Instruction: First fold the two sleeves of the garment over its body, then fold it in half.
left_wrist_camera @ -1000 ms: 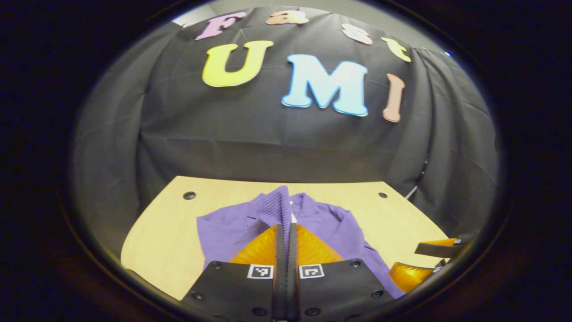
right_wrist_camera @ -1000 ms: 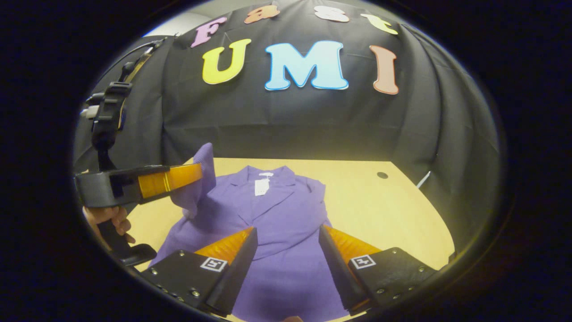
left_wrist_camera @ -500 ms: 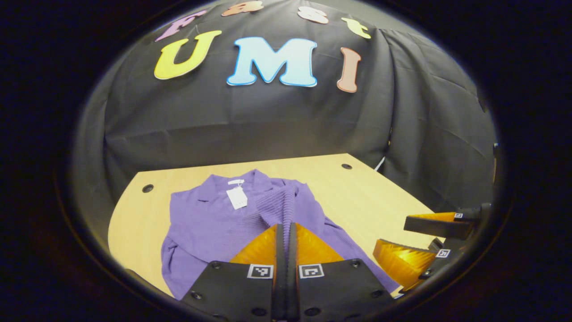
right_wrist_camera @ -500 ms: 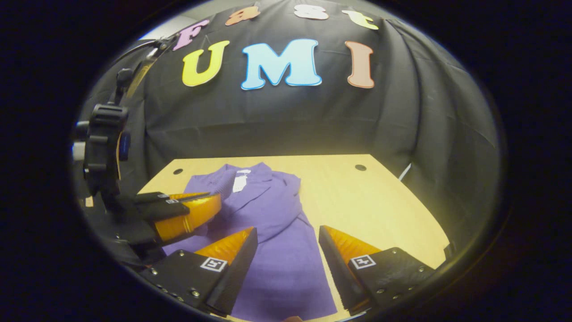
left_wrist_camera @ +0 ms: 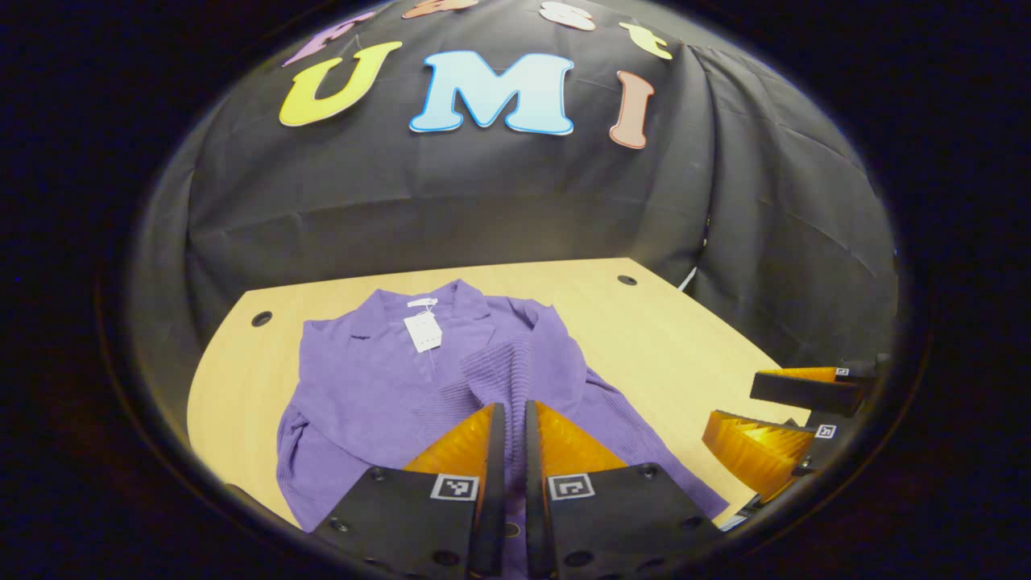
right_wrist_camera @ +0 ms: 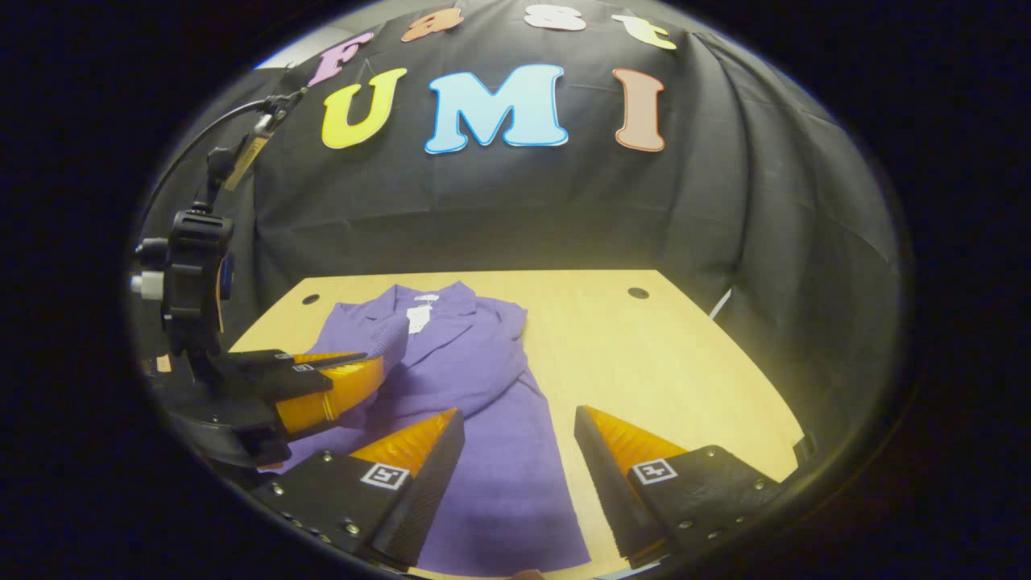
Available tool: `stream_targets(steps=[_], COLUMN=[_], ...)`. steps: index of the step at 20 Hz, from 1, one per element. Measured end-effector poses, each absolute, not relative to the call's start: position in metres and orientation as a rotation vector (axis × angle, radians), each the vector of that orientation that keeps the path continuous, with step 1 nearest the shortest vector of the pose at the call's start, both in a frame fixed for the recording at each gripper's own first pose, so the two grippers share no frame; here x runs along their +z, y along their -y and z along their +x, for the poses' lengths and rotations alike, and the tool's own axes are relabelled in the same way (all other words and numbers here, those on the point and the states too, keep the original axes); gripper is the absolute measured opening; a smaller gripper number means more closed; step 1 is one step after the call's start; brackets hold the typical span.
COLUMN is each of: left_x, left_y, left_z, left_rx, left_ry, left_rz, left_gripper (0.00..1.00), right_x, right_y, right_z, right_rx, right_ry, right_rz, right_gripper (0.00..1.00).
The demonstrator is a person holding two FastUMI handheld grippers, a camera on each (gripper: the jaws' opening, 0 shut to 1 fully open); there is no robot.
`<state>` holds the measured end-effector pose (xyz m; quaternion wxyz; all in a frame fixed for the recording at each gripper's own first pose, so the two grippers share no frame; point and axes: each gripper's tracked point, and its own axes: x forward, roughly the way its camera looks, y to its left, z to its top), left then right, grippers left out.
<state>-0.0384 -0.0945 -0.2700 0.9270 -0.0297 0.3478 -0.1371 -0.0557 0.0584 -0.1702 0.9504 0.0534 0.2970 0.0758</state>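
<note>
A purple knit garment point(left_wrist_camera: 362, 395) with a white tag point(left_wrist_camera: 423, 330) lies collar-away on the wooden table point(left_wrist_camera: 660, 338). Its ribbed sleeve cuff point(left_wrist_camera: 499, 366) rests across the chest, just ahead of my left gripper point(left_wrist_camera: 509, 407). That gripper's fingers stand a narrow crack apart, low over the cloth. In the right gripper view the left gripper point(right_wrist_camera: 374, 366) sits at the garment's point(right_wrist_camera: 483, 403) left side with the cuff point(right_wrist_camera: 391, 338) at its tip. My right gripper point(right_wrist_camera: 515, 415) is wide open, holding nothing, over the garment's lower right edge; it appears also at the right point(left_wrist_camera: 729, 407).
The table point(right_wrist_camera: 644, 362) has small round holes near its far corners point(left_wrist_camera: 261, 319) point(left_wrist_camera: 627, 280). Black cloth walls close in behind and on both sides. Bare wood lies to the right of the garment.
My left gripper carried the raised sleeve across, lowered it onto the garment's body, and its fingers have parted slightly. The right gripper stayed open, drifting a little right.
</note>
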Motion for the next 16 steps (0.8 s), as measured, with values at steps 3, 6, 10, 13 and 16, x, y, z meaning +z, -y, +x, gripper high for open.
stream_targets(steps=[3,6,10,13,16], left_x=[-0.265,-0.254,-0.24,-0.234,-0.231], left_y=[0.101,0.111,0.102,0.086,0.058], left_z=[-0.042,-0.047,-0.052,-0.063,-0.08], left_rx=[-0.276,-0.266,-0.222,-0.191,-0.151], left_ry=[-0.712,-0.676,-0.629,-0.62,-0.626], left_rz=[-0.087,-0.099,-0.099,-0.124,-0.106], left_gripper=[0.37,0.71,0.88,0.88,0.83], right_x=[-0.167,-0.167,-0.172,-0.177,-0.189], right_y=[-0.055,-0.05,-0.037,-0.032,-0.024], right_z=[-0.051,-0.049,-0.05,-0.058,-0.07], right_rx=[0.183,0.221,0.239,0.235,0.203], right_ry=[-0.589,-0.573,-0.549,-0.554,-0.57], right_rz=[0.108,0.117,0.075,0.096,0.091], right_gripper=[0.84,0.85,0.84,0.85,0.87])
